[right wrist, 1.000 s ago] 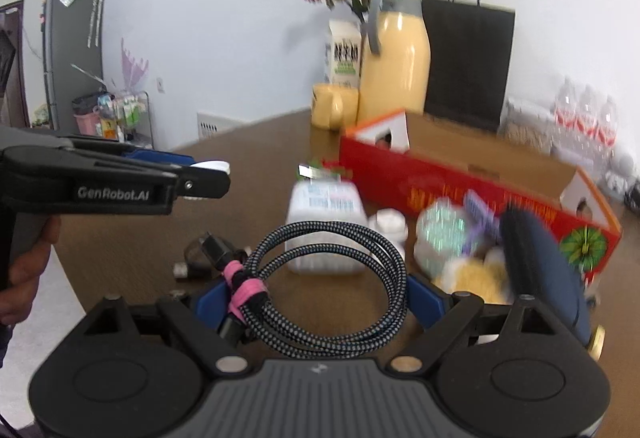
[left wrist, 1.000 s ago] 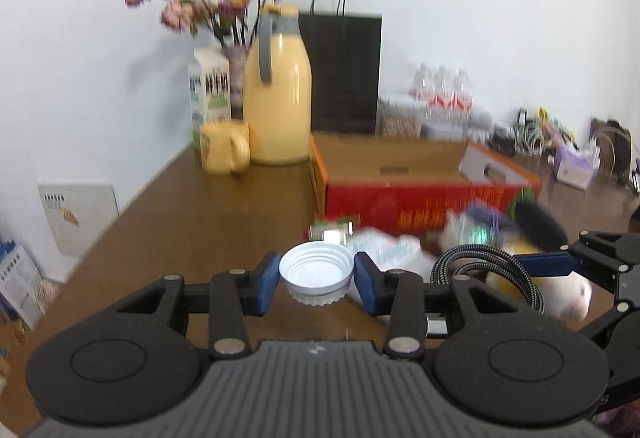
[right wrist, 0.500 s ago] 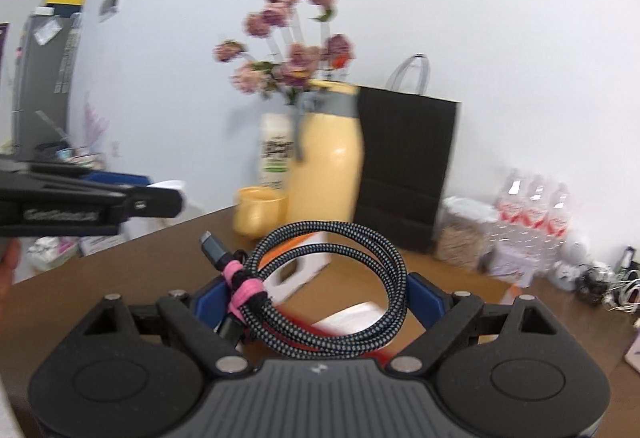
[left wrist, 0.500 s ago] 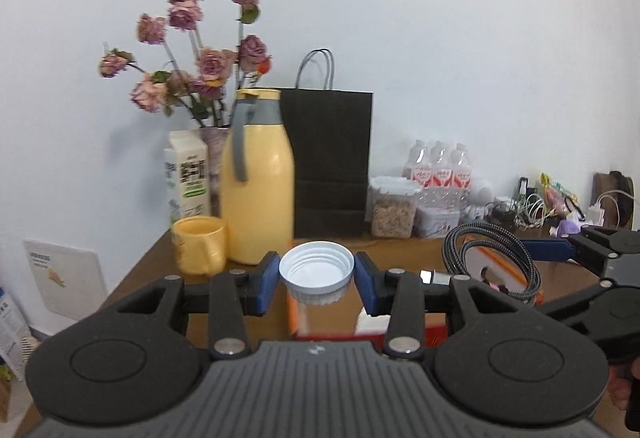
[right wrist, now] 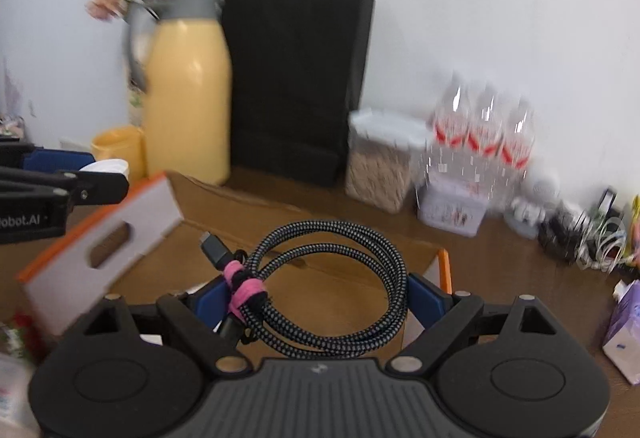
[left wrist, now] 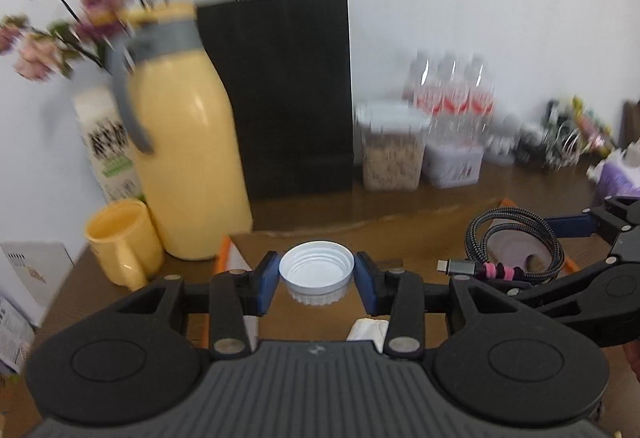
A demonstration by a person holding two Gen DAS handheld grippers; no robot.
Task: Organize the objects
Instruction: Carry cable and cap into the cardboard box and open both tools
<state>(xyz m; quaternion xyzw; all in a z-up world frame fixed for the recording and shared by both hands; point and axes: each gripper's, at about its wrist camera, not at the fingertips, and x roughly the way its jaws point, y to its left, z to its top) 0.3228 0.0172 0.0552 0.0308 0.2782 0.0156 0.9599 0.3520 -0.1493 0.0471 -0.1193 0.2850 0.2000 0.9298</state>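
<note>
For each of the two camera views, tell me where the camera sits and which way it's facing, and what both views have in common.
Left wrist: sits on the left gripper, looking past its fingers, shut on a white cap, toward the wall; the right gripper shows at right.
Right wrist: sits on the right gripper, shut on a coiled cable above the cardboard box; the left gripper shows at left.
Shared: yellow jug, black bag, cap, cable.

A white cap (left wrist: 317,272) sits between blue fingers (left wrist: 267,283). At three o'clock, a black-and-grey braided cable (left wrist: 516,234) wears a pink tie. At ten o'clock stand a yellow jug (left wrist: 188,166) with grey band and yellow mug (left wrist: 120,242); the bag (left wrist: 288,90) is black.
</note>
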